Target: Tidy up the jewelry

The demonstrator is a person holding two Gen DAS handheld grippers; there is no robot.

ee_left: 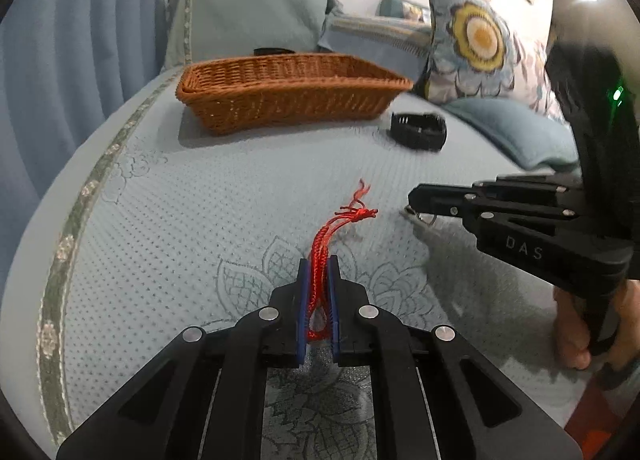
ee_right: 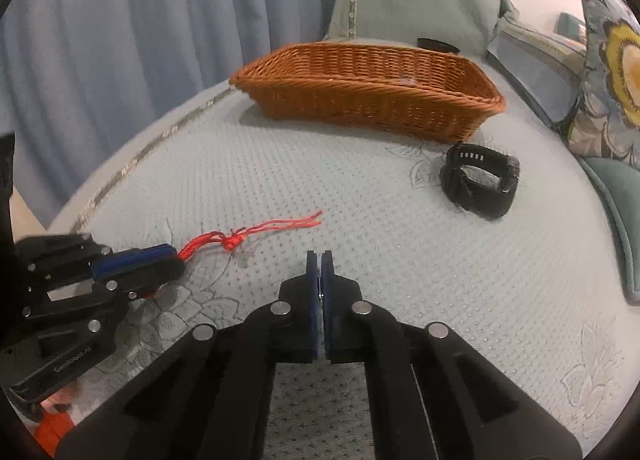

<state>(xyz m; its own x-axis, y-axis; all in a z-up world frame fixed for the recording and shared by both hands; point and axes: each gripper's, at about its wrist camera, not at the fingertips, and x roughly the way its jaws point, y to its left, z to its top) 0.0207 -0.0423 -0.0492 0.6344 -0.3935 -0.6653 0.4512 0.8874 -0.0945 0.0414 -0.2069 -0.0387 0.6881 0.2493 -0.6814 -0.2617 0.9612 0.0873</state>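
Observation:
My left gripper (ee_left: 319, 260) is shut on a red braided cord bracelet (ee_left: 322, 260); its knotted, frayed end trails forward over the bed. In the right wrist view the bracelet (ee_right: 224, 239) sticks out of the left gripper (ee_right: 176, 258) at the left. My right gripper (ee_right: 319, 256) is shut on a small silver metal piece (ee_right: 320, 294), hard to make out; in the left wrist view that gripper (ee_left: 412, 206) holds the silver piece (ee_left: 420, 216) just above the bed. A wicker basket (ee_left: 288, 90) (ee_right: 372, 88) stands further back. A black watch (ee_left: 418, 131) (ee_right: 480, 184) lies near it.
All lies on a light blue quilted bedspread (ee_left: 200, 200). A flowered pillow (ee_left: 476, 40) and a teal cushion (ee_left: 516, 128) are at the right. Blue curtains (ee_right: 140, 20) hang at the left, beyond the bed's edge. A dark round object (ee_right: 438, 45) sits behind the basket.

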